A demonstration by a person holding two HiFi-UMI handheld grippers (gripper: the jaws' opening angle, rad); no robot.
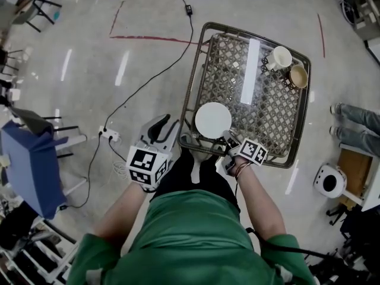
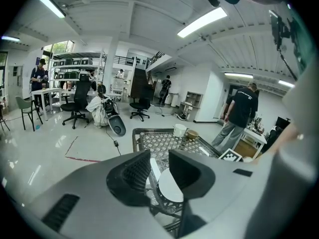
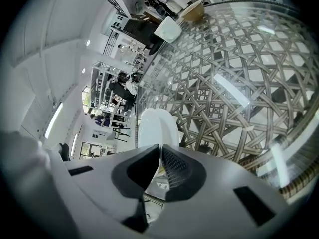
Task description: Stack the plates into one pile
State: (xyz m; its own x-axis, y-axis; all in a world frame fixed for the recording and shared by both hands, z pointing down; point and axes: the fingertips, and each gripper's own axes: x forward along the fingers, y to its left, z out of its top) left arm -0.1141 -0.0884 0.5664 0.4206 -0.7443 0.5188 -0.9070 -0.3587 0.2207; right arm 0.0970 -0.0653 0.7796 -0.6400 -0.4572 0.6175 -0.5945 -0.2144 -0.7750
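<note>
A white plate [image 1: 212,120] lies on the glass top of the wicker table [image 1: 196,76], close to its near edge. My right gripper [image 1: 228,140] is at the plate's near right rim. In the right gripper view the plate [image 3: 157,126] runs into the jaws of the right gripper [image 3: 160,151], which are shut on its rim. I cannot tell whether a second plate lies under it. My left gripper [image 1: 163,126] hangs off the table's near left corner, open and empty. In the left gripper view the plate [image 2: 172,185] shows beyond the spread jaws of the left gripper [image 2: 159,166].
A white cup [image 1: 279,58] and a brown bowl [image 1: 298,76] stand at the table's far right corner. A power strip [image 1: 108,135] with cables lies on the floor at left, near a blue seat [image 1: 29,159]. Someone's legs [image 1: 356,126] and a white stool [image 1: 329,181] are at right.
</note>
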